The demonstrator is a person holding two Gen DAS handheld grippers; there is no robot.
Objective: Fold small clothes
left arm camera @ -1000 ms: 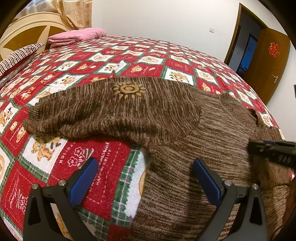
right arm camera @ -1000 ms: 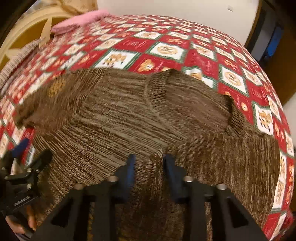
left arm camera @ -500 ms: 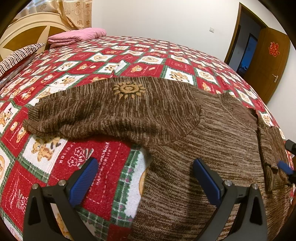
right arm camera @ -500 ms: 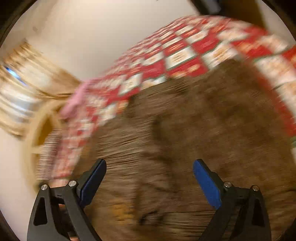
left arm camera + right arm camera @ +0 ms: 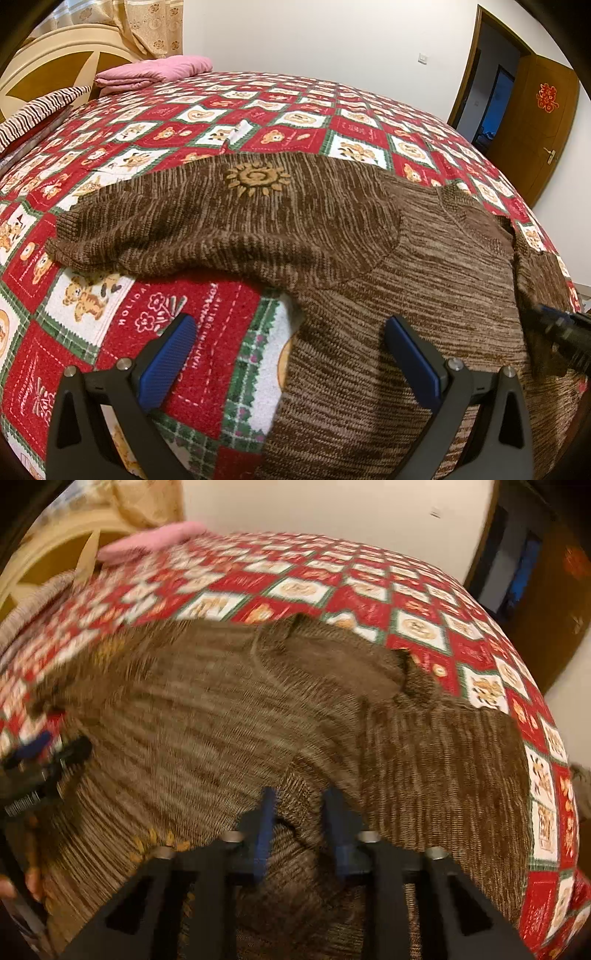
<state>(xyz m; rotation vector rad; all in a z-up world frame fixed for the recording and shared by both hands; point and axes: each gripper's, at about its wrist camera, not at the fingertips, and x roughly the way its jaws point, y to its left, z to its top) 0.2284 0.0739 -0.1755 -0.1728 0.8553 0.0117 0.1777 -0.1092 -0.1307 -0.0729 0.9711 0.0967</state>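
Note:
A small brown knit sweater [image 5: 388,266] lies on the bed; its left sleeve [image 5: 207,225], with an orange sun patch, stretches out to the left. My left gripper [image 5: 288,350] is open and empty, hovering over the sweater's lower left edge. My right gripper [image 5: 299,812] is shut on a fold of the sweater's right sleeve [image 5: 299,797] and holds it over the sweater's body [image 5: 184,716]. The right gripper also shows at the right edge of the left wrist view [image 5: 561,328].
The bed has a red, white and green bear-patterned quilt [image 5: 207,299]. A folded pink blanket [image 5: 155,72] and a striped pillow [image 5: 40,107] lie by the headboard. A wooden door [image 5: 535,125] stands open at the right.
My right gripper was open and swinging half a second ago; it is now shut on the right sleeve, drawn in over the sweater's body. My left gripper has not moved.

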